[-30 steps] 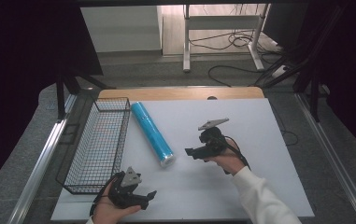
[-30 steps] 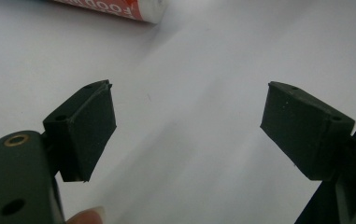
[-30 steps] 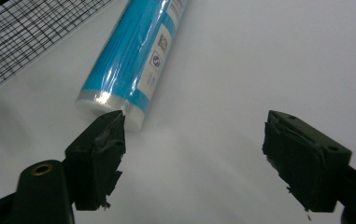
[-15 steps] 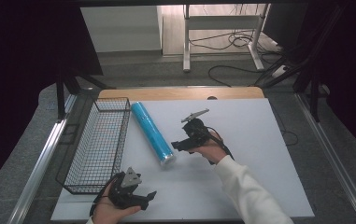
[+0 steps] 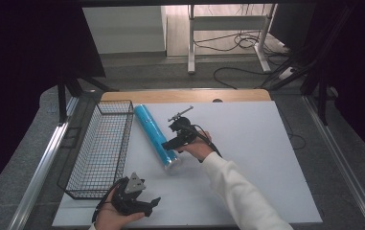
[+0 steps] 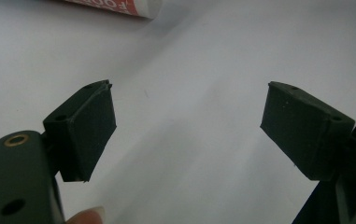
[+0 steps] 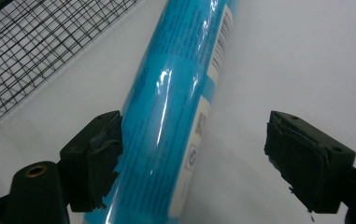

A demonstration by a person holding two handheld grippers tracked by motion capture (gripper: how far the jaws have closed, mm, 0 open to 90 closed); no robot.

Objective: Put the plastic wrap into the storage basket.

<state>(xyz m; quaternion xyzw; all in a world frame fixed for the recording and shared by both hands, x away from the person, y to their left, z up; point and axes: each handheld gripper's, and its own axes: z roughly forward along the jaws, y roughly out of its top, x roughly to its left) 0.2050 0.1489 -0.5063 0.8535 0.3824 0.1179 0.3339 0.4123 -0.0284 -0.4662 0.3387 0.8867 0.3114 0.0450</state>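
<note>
While both grippers' fingers stay spread, the right gripper [image 5: 170, 143] straddles a glossy blue cylinder [image 7: 175, 116] (barcoded label).

- A white-topped table [image 5: 266, 143] stands on grey floor [image 5: 137, 76].
- Black cables [image 5: 237, 43] trail beyond, near a white metal frame [image 5: 189, 43].
- Dark curtains [image 5: 22, 48] flank both sides.

This looks like a lab or a test room, not a home. The white desk [image 5: 247, 129] stands between dark curtains [image 5: 22, 62], on a grey carpet floor [image 5: 27, 158]. Behind it, loose cables [image 5: 237, 43] lie under a metal frame [image 5: 228, 28].
</note>
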